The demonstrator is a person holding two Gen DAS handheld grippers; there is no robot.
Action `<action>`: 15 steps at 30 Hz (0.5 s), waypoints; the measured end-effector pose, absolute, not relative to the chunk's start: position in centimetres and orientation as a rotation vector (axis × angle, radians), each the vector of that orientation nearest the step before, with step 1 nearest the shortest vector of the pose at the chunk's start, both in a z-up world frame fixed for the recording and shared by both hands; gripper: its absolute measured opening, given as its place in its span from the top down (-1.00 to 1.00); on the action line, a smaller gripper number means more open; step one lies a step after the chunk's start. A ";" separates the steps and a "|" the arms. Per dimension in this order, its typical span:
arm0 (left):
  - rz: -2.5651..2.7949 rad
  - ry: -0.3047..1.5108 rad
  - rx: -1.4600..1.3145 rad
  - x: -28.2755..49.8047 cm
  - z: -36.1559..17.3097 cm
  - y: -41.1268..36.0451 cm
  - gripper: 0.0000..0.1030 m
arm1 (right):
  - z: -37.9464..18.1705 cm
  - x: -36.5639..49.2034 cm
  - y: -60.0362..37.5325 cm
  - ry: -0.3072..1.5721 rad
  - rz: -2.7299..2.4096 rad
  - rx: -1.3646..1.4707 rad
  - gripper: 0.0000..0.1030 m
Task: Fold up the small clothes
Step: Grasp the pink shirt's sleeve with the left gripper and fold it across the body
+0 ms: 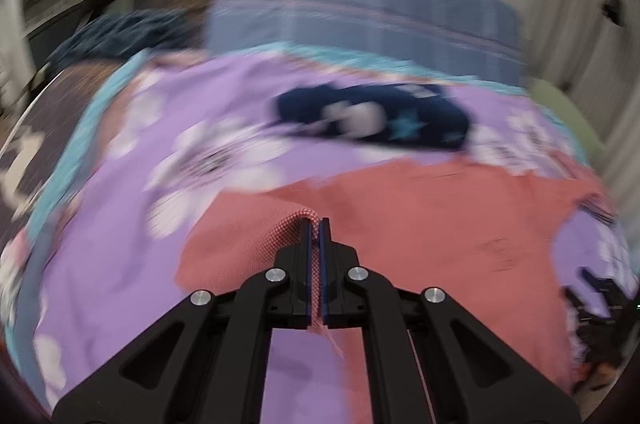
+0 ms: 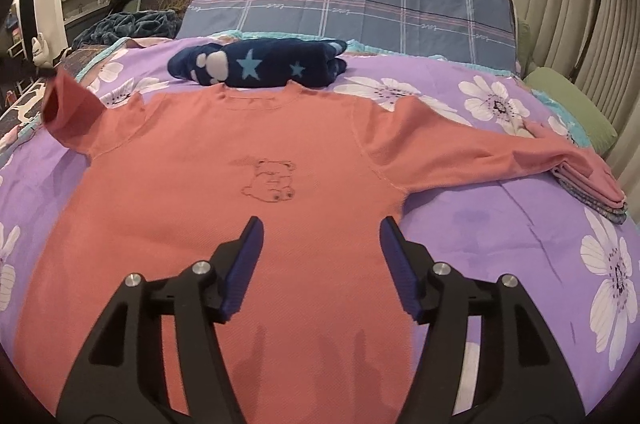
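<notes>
Lying: the coral shirt (image 2: 224, 183) is spread flat on the bed's purple flowered cover (image 2: 500, 224), front up, bear outline mid-chest.
Left claw (image 1: 316, 224): pads together, clamped on a fold of the shirt's cuff; that view is blurred.
Sleeve end: raised at 10 o'clock in the right view.
Right claw (image 2: 320, 236): fingers apart above the shirt's lower body, nothing between them.
Navy star garment (image 2: 260, 67): bundled at 12 o'clock, just beyond the collar.
Other sleeve: stretched toward 3 o'clock.

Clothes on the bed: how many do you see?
2, plus a folded stack of uncertain count at right: a pink shirt spread mid-bed and a navy starred bundle past its collar.
</notes>
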State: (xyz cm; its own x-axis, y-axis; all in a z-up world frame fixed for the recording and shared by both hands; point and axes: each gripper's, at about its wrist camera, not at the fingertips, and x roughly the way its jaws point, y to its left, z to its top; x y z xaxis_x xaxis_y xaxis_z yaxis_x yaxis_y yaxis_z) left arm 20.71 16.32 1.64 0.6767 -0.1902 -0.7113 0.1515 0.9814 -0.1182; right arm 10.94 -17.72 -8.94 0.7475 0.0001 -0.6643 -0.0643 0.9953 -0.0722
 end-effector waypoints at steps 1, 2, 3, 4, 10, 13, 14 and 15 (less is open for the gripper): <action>-0.241 0.793 -0.030 20.9 2.4 14.1 0.95 | -9.0 11.1 -18.1 0.728 0.032 -0.085 -0.20; -0.281 0.787 -0.012 21.2 2.8 12.2 0.95 | -9.0 11.1 -18.5 0.730 0.030 -0.077 -0.20; -0.333 0.781 0.016 21.4 3.1 9.5 0.95 | -9.1 11.3 -19.2 0.734 0.028 -0.065 -0.20; -0.359 0.779 0.034 21.8 3.1 7.9 0.95 | -9.1 11.3 -19.5 0.736 0.027 -0.060 -0.20; -0.532 0.798 0.079 23.2 0.8 -1.2 0.42 | -10.1 12.4 -21.9 0.782 0.046 -0.006 -0.20; -0.484 0.777 0.121 22.5 -0.8 -1.8 -0.16 | -10.9 13.2 -22.9 0.823 0.075 0.036 -0.20; -0.467 0.772 0.135 22.1 -1.2 -1.1 -0.16 | -11.1 13.4 -23.1 0.833 0.086 0.043 -0.20; -0.450 0.776 0.142 22.2 -1.9 -0.4 -0.17 | -11.2 13.8 -23.2 0.845 0.103 0.047 -0.20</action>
State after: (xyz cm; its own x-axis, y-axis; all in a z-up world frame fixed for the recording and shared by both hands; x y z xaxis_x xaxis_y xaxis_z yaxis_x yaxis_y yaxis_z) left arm 22.20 -0.40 -1.88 0.6246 -0.3391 -0.7035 0.4416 0.8963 -0.0400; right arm 13.77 -23.17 -11.25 0.6591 0.1099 -0.7440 -0.0721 0.9939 0.0829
